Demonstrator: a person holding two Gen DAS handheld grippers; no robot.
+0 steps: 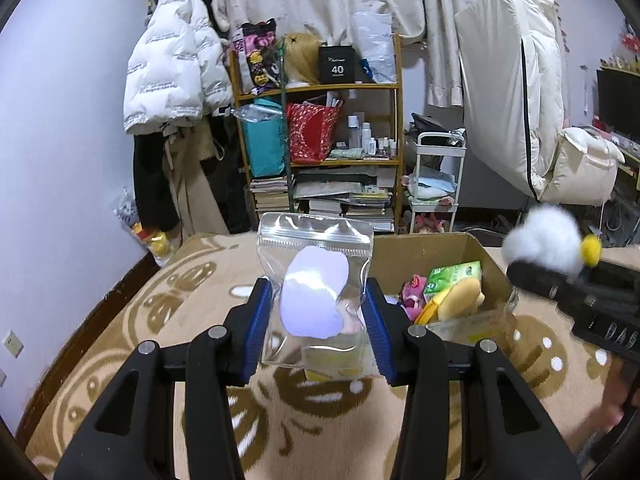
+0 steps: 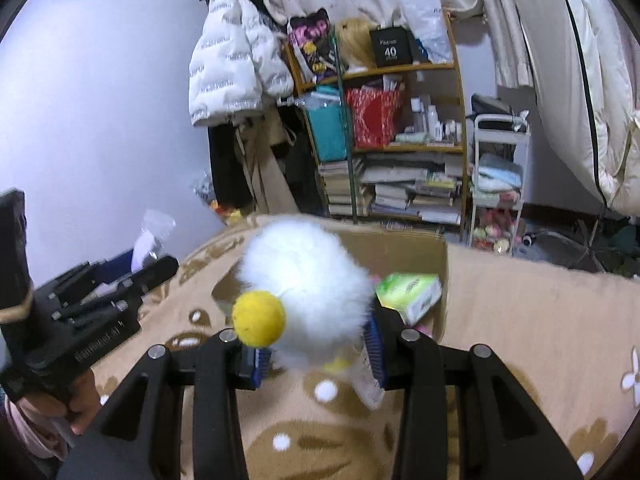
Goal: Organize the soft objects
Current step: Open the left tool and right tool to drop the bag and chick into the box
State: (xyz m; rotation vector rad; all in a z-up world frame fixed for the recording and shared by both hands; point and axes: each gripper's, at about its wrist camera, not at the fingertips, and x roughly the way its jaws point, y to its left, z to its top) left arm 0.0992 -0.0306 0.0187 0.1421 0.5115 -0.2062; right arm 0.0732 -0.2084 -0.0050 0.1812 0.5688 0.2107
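Observation:
My left gripper (image 1: 316, 320) is shut on a clear zip bag (image 1: 316, 300) with a pale lilac puff inside, held above the blanket just left of the cardboard box (image 1: 472, 248). My right gripper (image 2: 318, 350) is shut on a fluffy white plush with a yellow ball (image 2: 304, 292), held over the near edge of the box (image 2: 400, 244). The plush also shows in the left wrist view (image 1: 544, 240). The box holds a green tissue pack (image 1: 452, 276), a yellow plush (image 1: 460, 296) and a pink toy (image 1: 414, 290).
A beige patterned blanket (image 1: 160, 320) covers the bed. Behind it stand a wooden shelf (image 1: 320, 128) with bags and books, a white cart (image 1: 436, 184), hanging white jackets (image 1: 172, 52) and curtains. A white tube (image 2: 366, 380) lies on the blanket by the right fingers.

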